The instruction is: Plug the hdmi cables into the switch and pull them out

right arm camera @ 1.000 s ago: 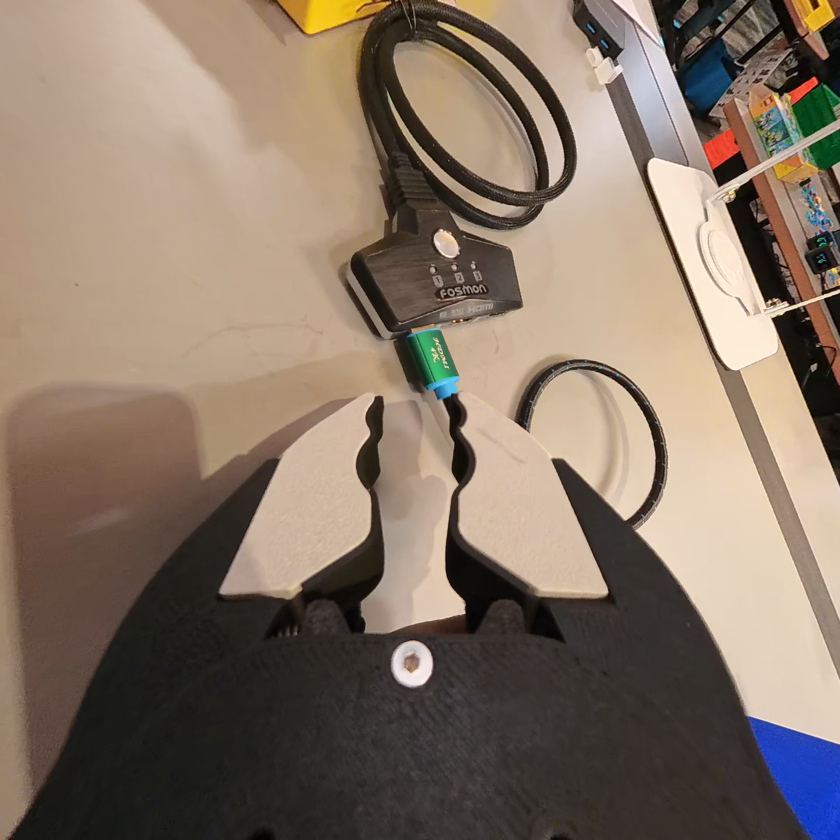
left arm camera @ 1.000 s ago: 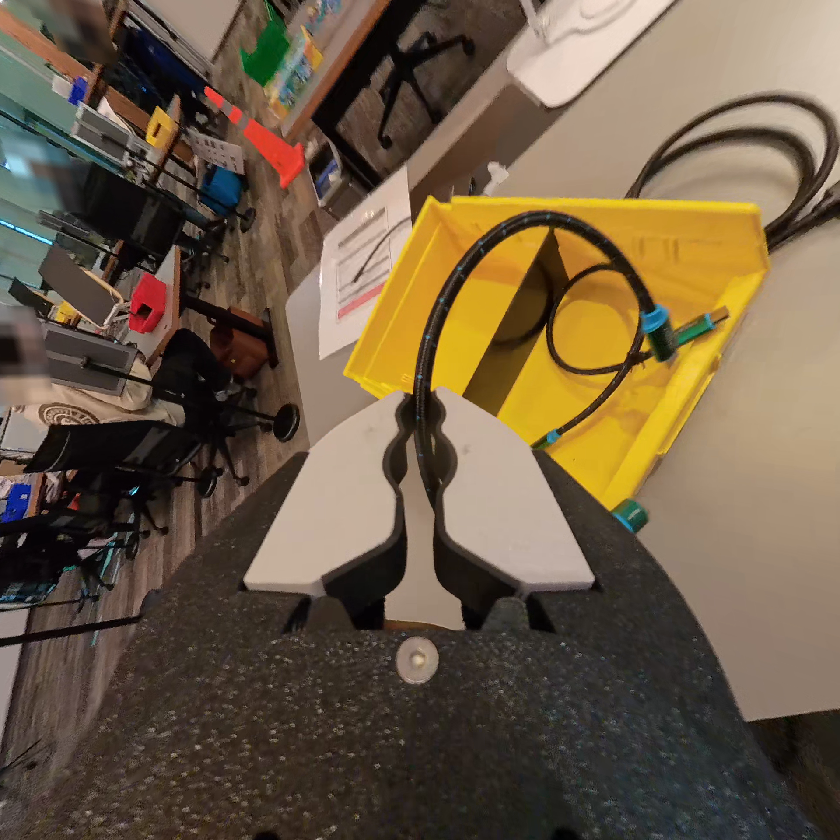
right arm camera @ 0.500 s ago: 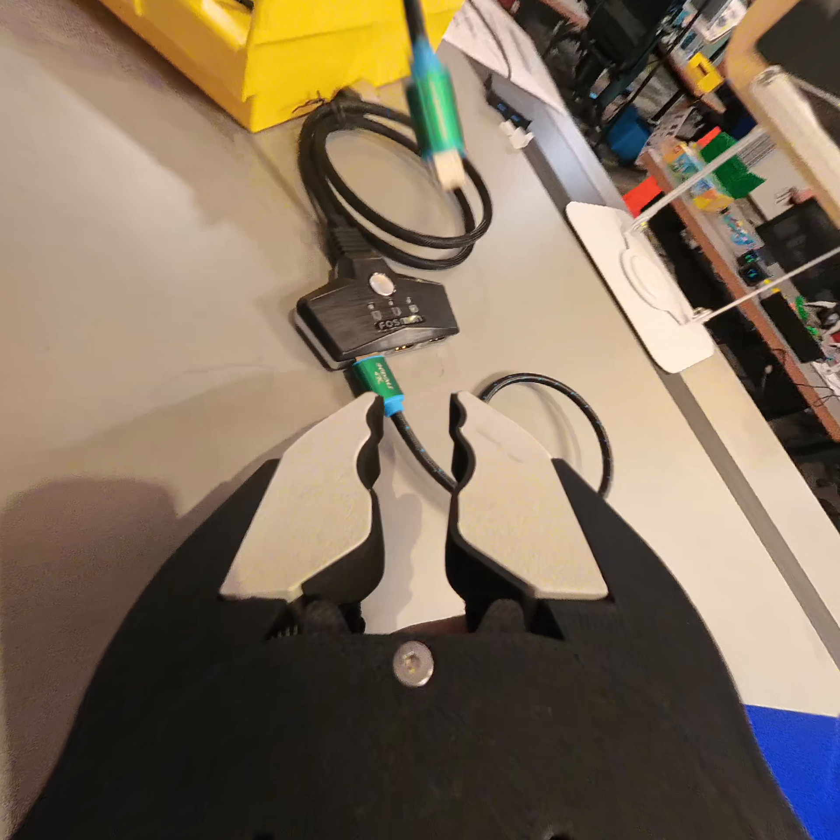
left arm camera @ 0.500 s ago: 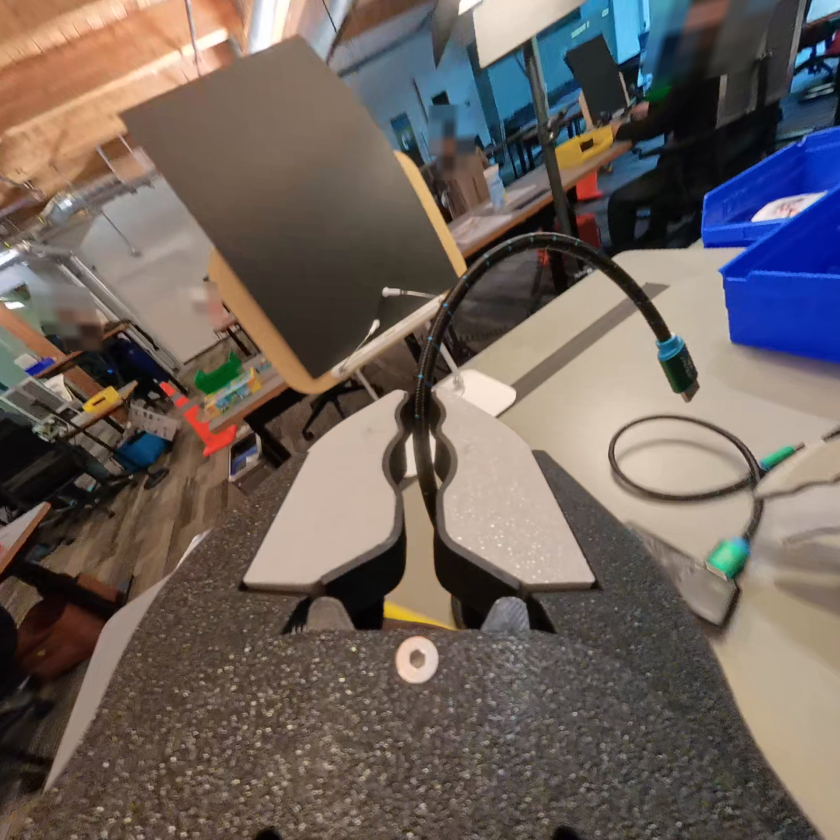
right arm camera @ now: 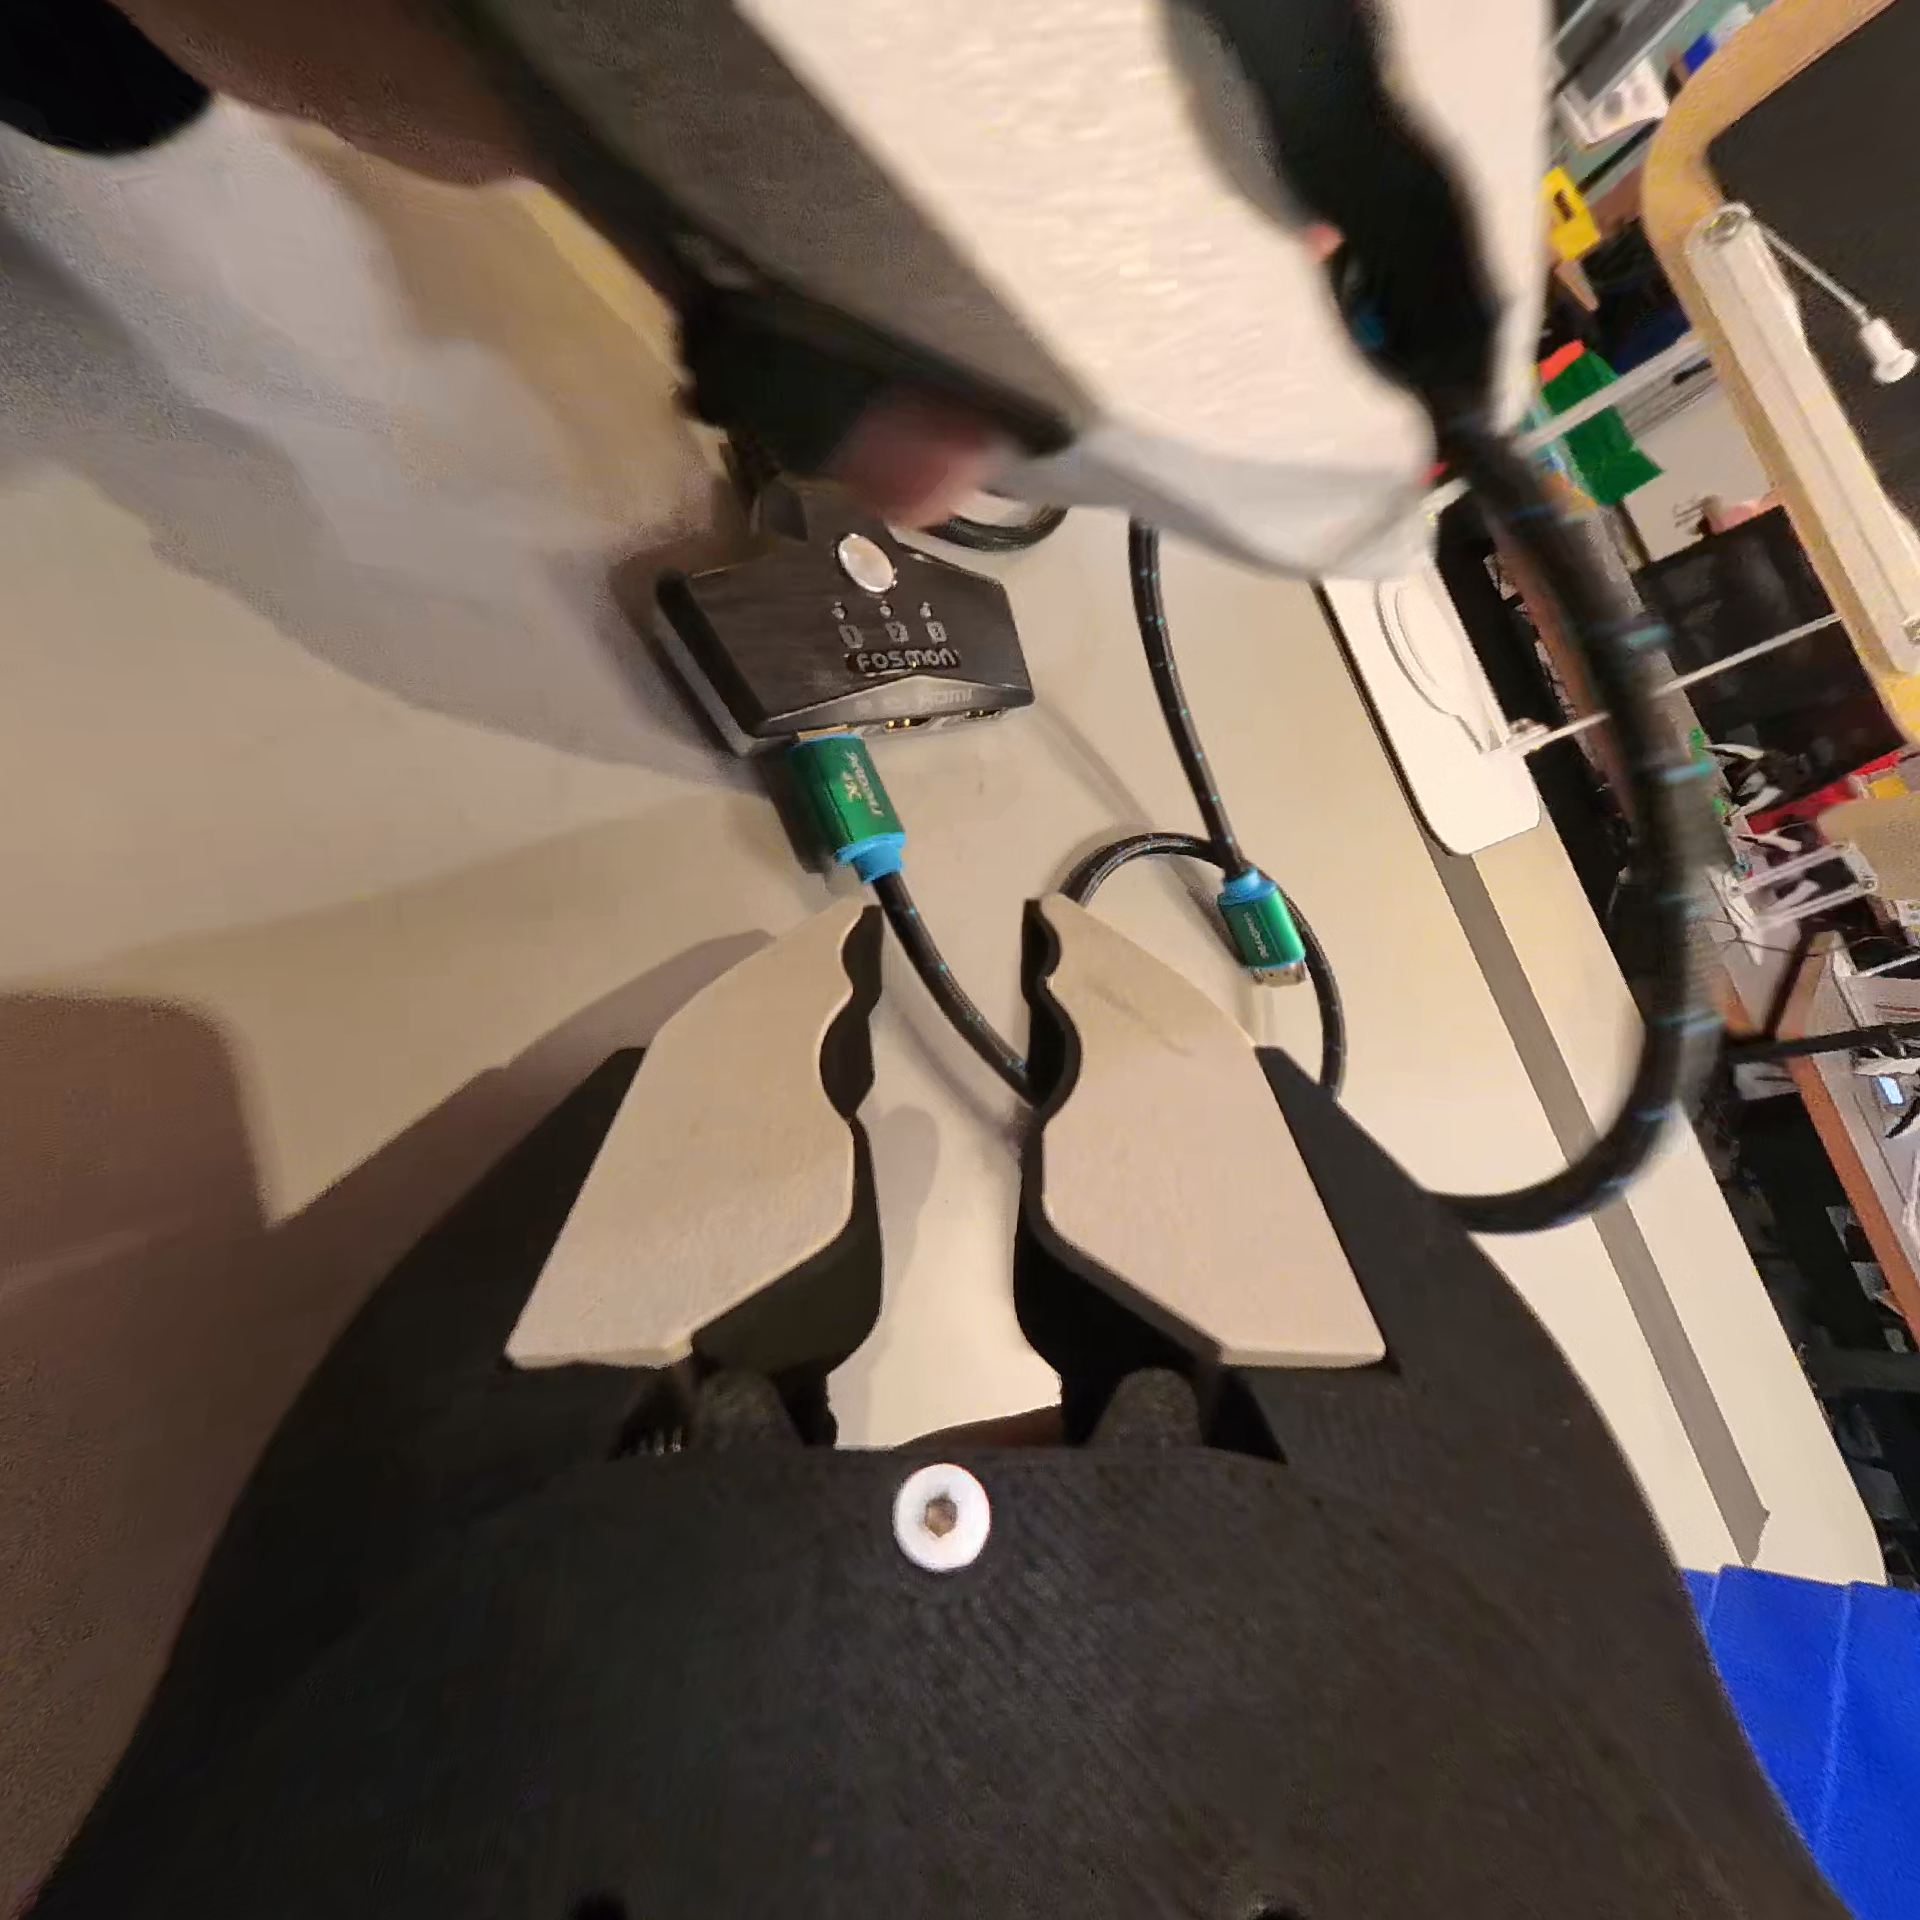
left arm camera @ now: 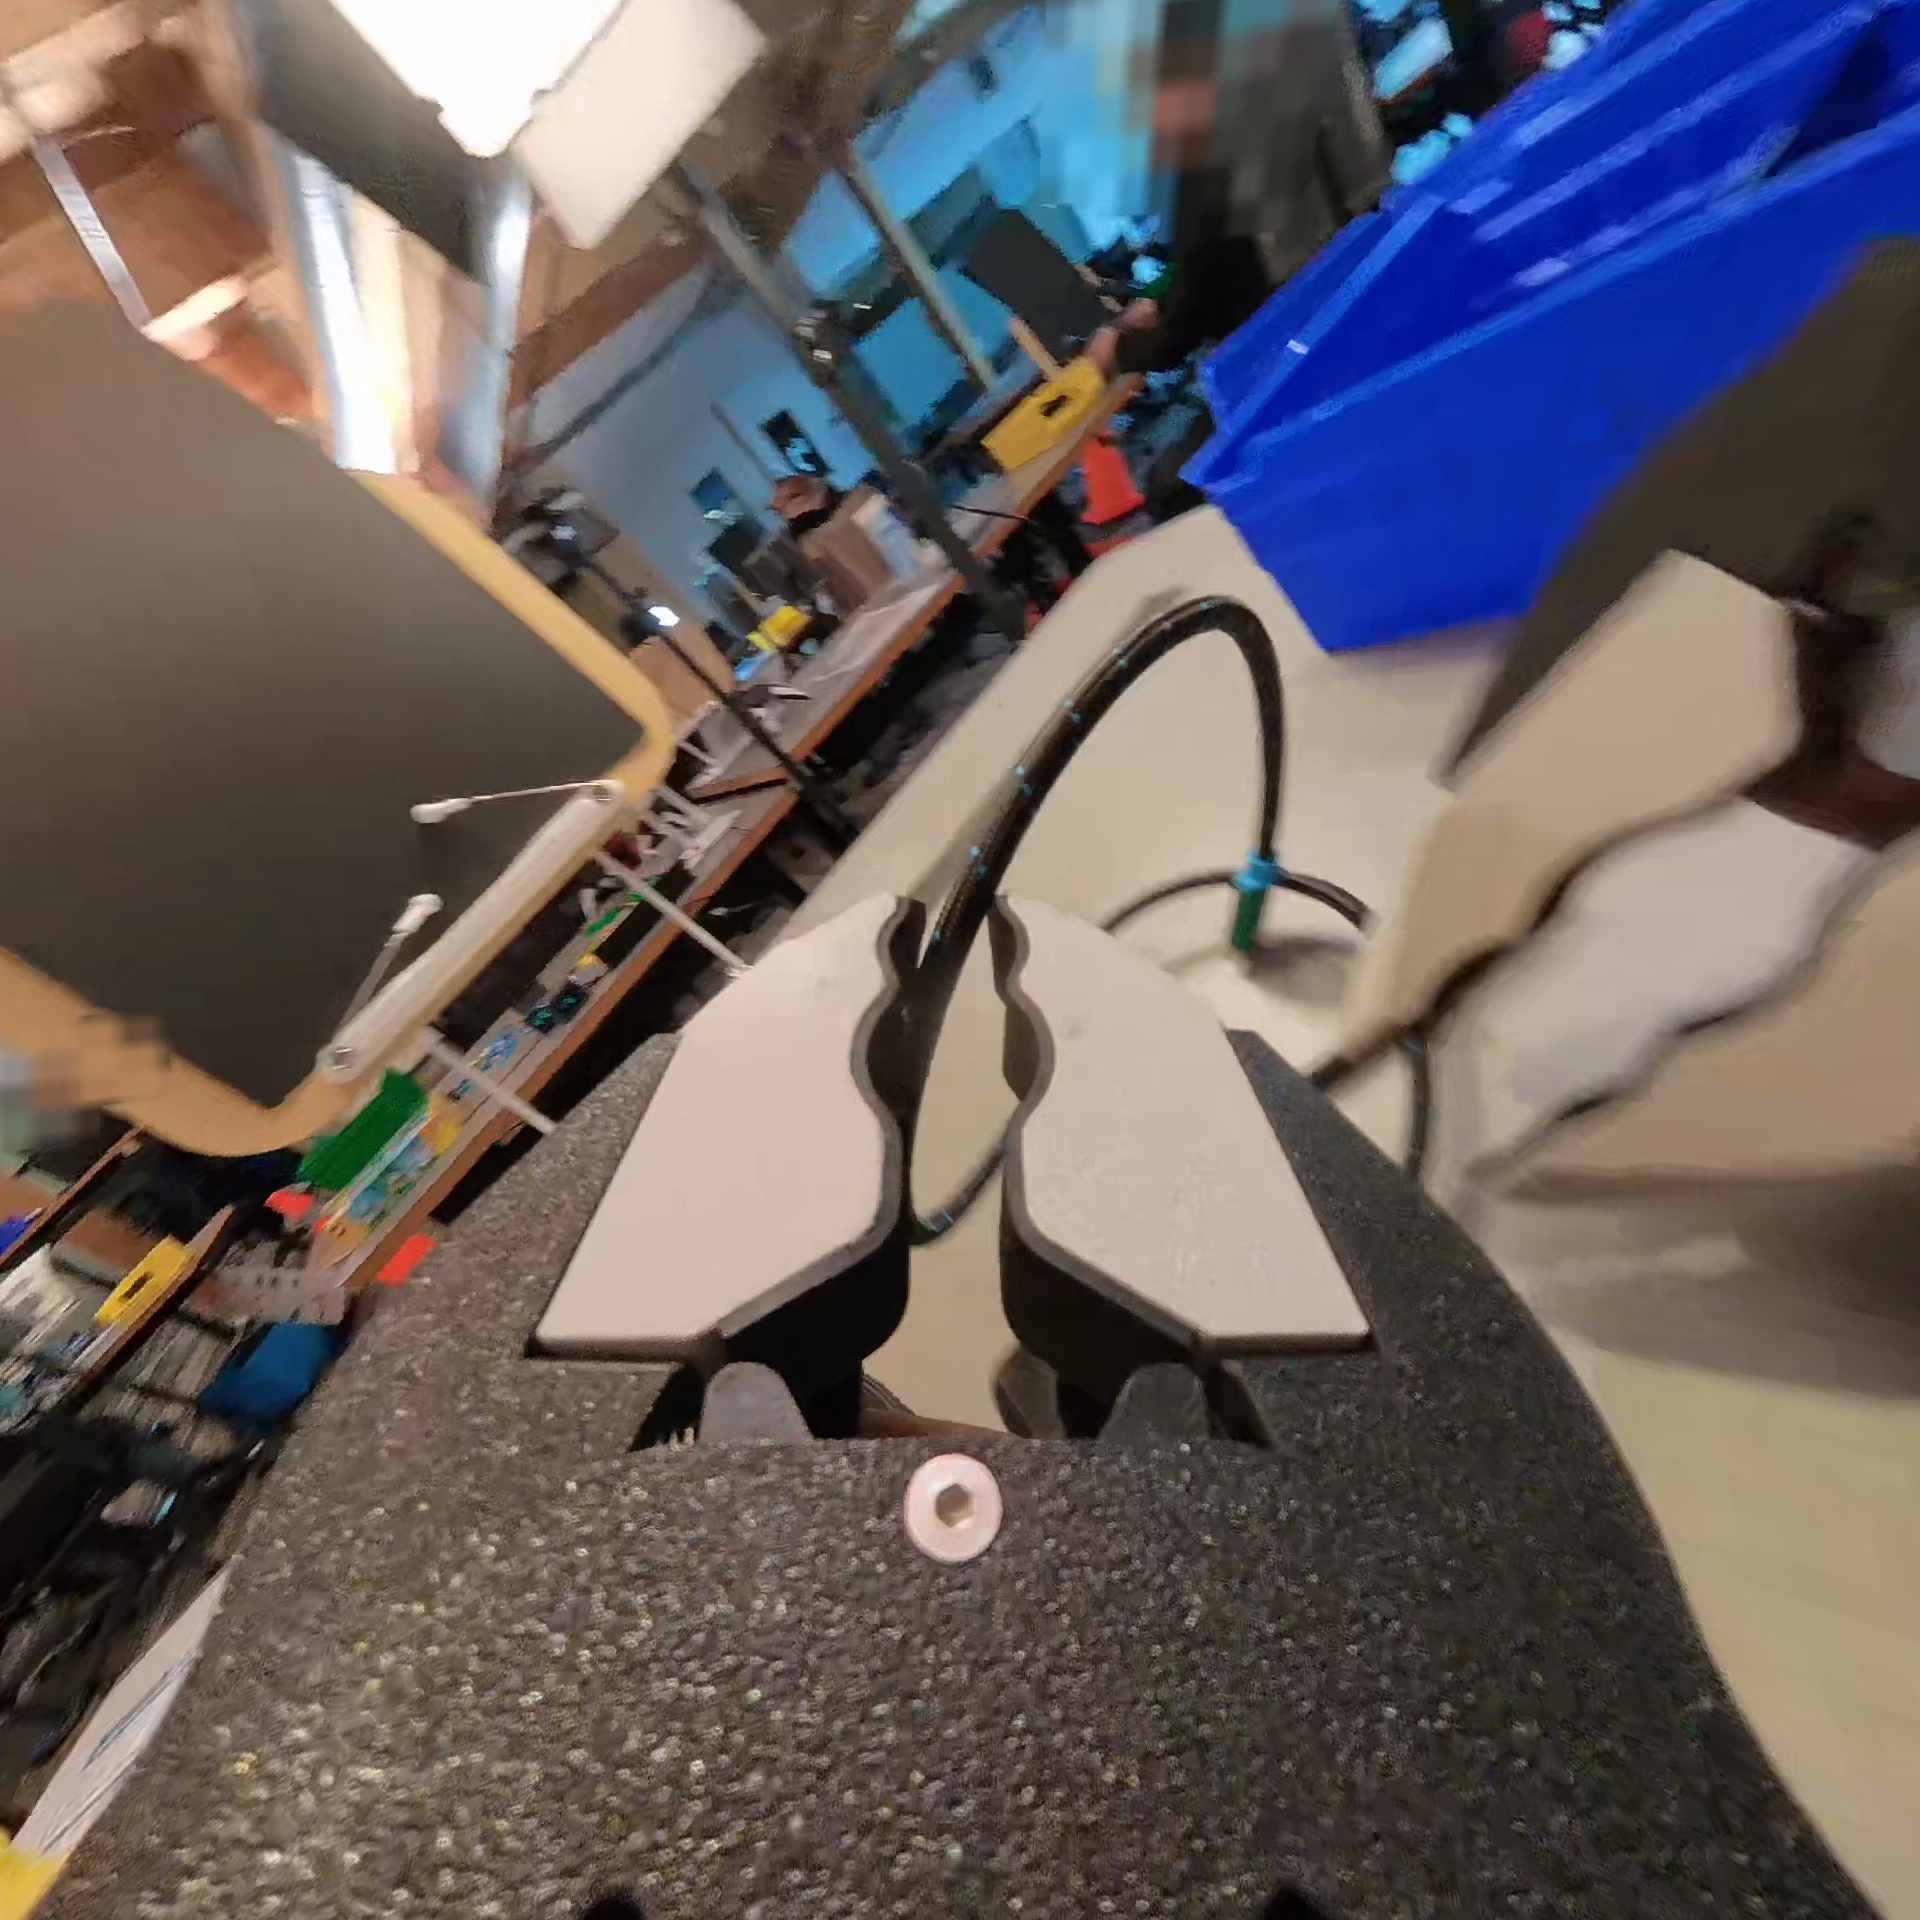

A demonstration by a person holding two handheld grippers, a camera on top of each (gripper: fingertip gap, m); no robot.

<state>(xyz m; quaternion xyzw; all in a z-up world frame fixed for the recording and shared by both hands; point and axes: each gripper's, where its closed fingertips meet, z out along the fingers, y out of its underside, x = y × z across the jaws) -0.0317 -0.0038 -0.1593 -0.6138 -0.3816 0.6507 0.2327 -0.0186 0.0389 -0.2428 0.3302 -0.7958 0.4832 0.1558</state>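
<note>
Here, two HDMI cables show: one (right arm camera: 940, 997) plugged into the black switch (right arm camera: 842, 649) on the surface (right arm camera: 312, 831), passing between the right hand-held gripper's (right arm camera: 951, 925) parted fingers; another (left arm camera: 1081, 748) runs between the left hand-held gripper's (left arm camera: 951, 920) slightly parted fingers, grip unclear.

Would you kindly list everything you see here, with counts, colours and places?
Switch: one, black, on the table ahead of the right gripper.
Plugged cable: one, black with a green plug, in the switch's left port, running between the right gripper's fingers.
Loose cable: one, black with a green plug, hanging from the left gripper, unplugged, right of the switch.
Pad: one, white, at the table's right edge.
Bins: at least two, blue, on the table.
Table: one, beige.
Left gripper: one, black with grey fingers, open around the loose cable.
Right gripper: one, same colours, open.
</note>
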